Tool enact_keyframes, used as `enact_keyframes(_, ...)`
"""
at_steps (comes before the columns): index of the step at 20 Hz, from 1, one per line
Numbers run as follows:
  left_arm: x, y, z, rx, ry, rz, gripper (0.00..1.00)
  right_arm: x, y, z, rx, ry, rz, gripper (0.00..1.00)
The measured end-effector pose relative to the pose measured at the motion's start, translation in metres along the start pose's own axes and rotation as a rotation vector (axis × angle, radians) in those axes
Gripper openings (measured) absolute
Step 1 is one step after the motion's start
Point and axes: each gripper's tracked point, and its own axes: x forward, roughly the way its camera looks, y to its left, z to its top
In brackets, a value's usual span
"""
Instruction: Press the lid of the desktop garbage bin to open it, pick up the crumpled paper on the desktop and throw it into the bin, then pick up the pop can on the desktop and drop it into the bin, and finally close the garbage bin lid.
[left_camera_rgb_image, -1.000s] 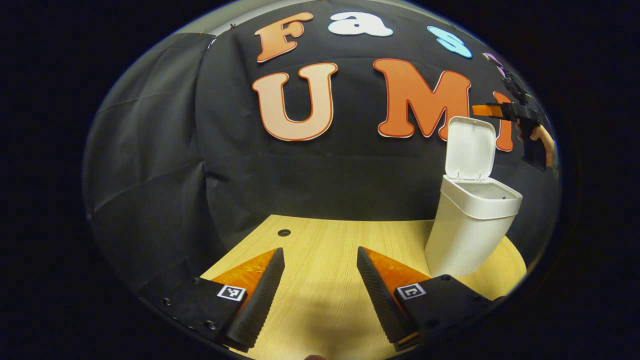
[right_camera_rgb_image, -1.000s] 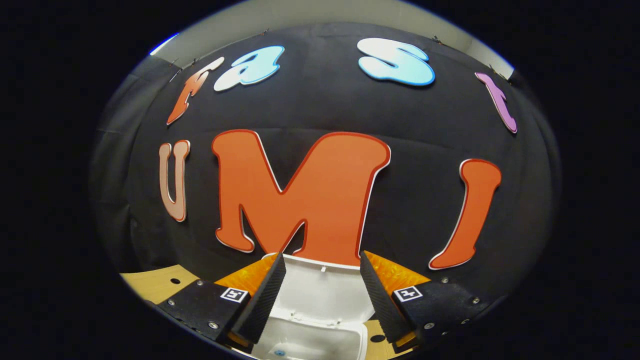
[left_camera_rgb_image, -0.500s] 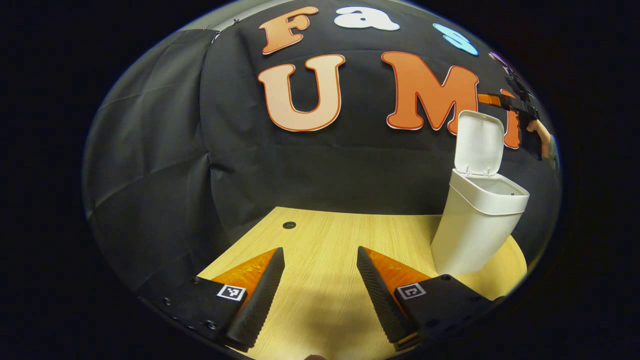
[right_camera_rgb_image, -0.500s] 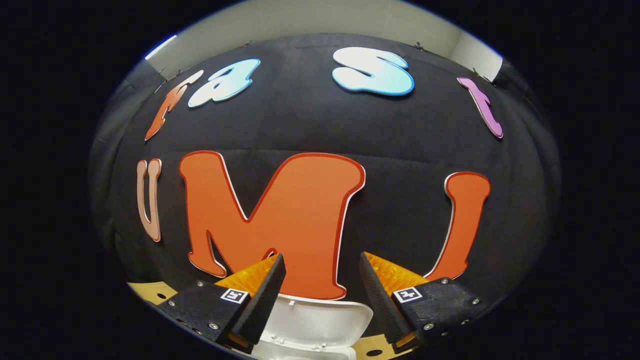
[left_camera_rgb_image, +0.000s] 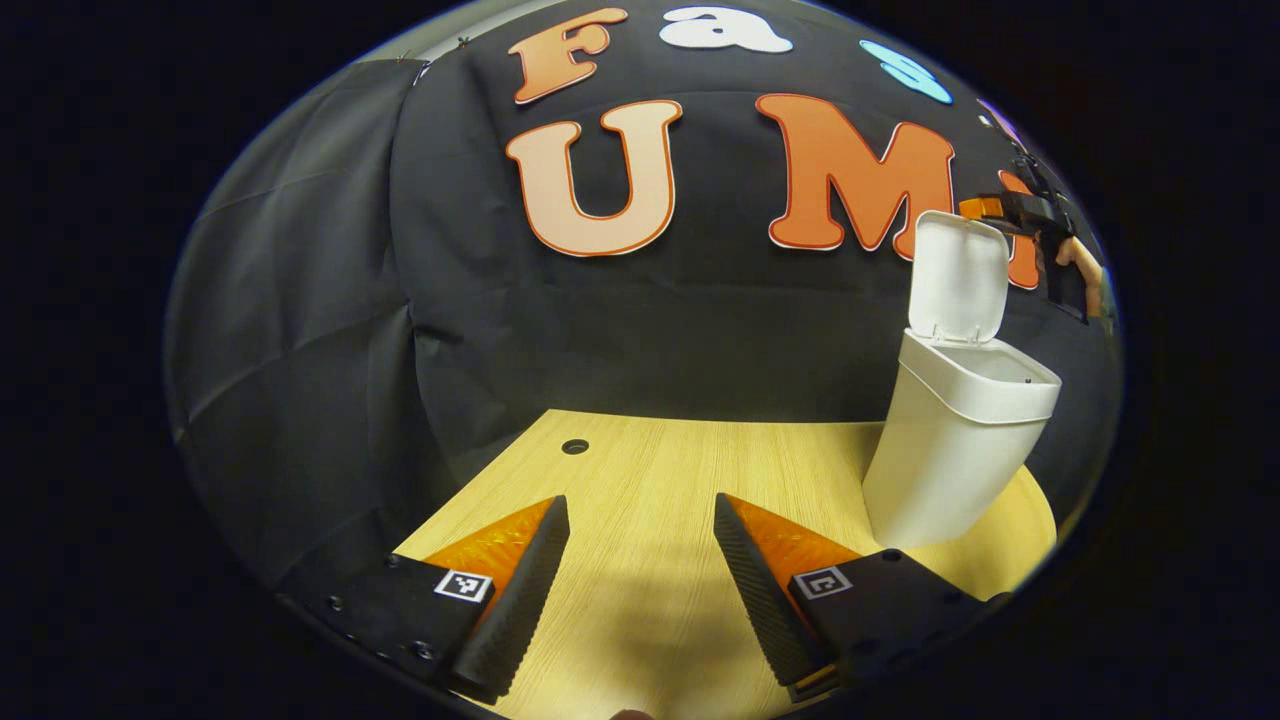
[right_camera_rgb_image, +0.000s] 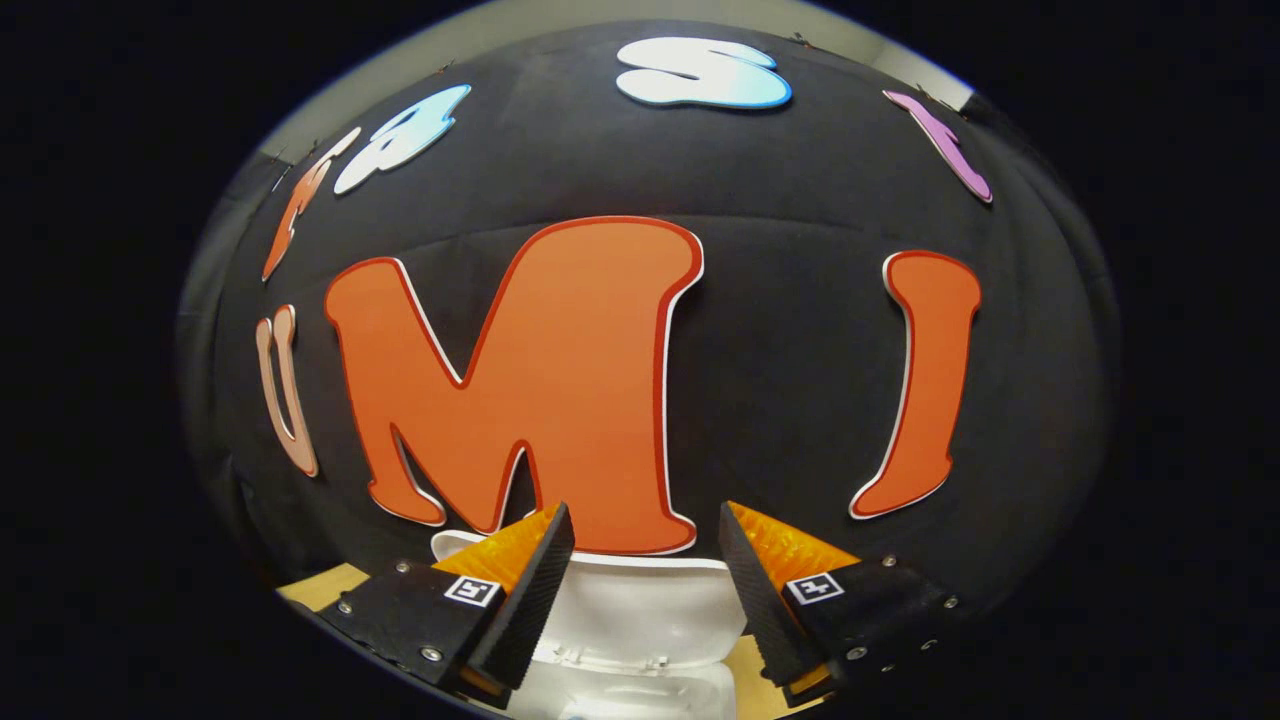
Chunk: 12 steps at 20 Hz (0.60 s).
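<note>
Bin lid (left_camera_rgb_image: 958, 276) upright, right tongs (right_camera_rgb_image: 643, 560) above it
Both tongs wide apart, empty; left tongs (left_camera_rgb_image: 640, 545) idle over bench (left_camera_rgb_image: 680, 470); right placed, I judge, to press the lid shut.

I see a light wood-grain tabletop (left_camera_rgb_image: 650, 480) with a round cable hole (left_camera_rgb_image: 575, 446) near its far edge, black cloth wall (left_camera_rgb_image: 300, 330) just behind.

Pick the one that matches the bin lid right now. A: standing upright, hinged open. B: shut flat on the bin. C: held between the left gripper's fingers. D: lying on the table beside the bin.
A: in the left gripper view the lid stands upright over the open rim of the bin, joined at its back edge.
</note>
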Motion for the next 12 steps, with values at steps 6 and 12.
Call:
enact_keyframes(6, -0.008, -0.005, 0.001, -0.008, -0.004, -0.027, 0.94, -0.021, 0.002, -0.007, -0.018, 0.067, 0.032, 0.87)
enact_keyframes(12, -0.022, -0.003, -0.003, 0.003, -0.004, -0.026, 0.94, -0.055, 0.015, -0.052, -0.100, 0.244, 0.091, 0.87)
